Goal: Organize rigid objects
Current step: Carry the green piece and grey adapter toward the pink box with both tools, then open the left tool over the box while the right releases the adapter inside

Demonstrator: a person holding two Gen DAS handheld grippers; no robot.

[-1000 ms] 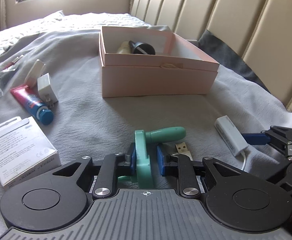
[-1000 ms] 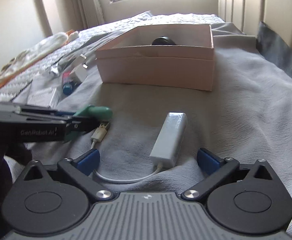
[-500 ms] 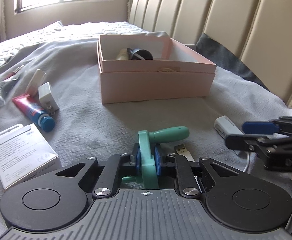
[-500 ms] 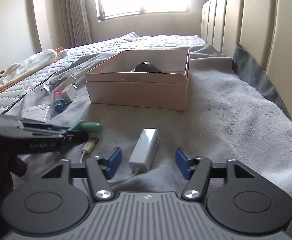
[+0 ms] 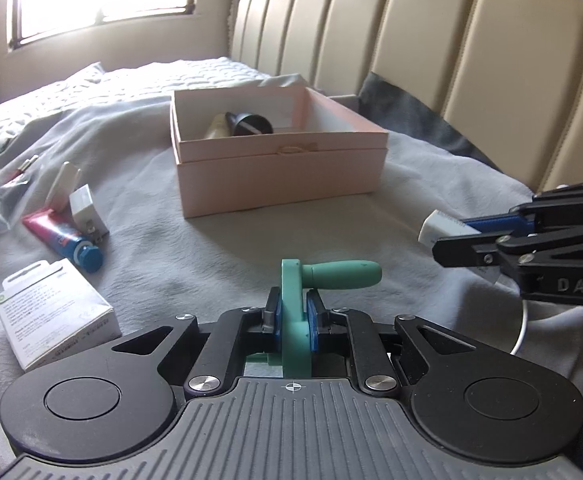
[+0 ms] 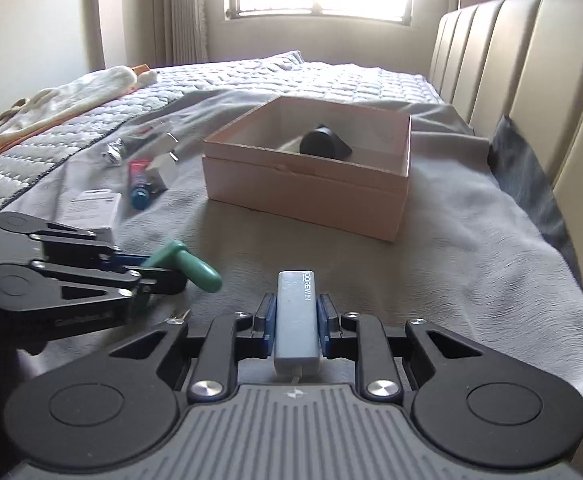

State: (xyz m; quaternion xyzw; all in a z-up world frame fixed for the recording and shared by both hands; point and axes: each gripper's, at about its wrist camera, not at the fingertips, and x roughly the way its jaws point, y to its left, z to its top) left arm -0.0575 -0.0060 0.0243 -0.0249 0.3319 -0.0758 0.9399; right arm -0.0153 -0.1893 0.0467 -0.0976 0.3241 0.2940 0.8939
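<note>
Left tool (image 5: 293, 316) clamps green handle (image 5: 343, 274); right tool (image 6: 294, 320) clamps white adapter (image 6: 295, 312).

pink box (image 5: 279, 184), teal handle (image 5: 343, 274), grey blanket (image 5: 219, 248)

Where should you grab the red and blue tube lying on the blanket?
Probably across the tube's flat red middle, coming down from above with the fingers on its long sides. It lies flat, its blue cap is round and may slip, and a white plug crowds its far side.
</note>
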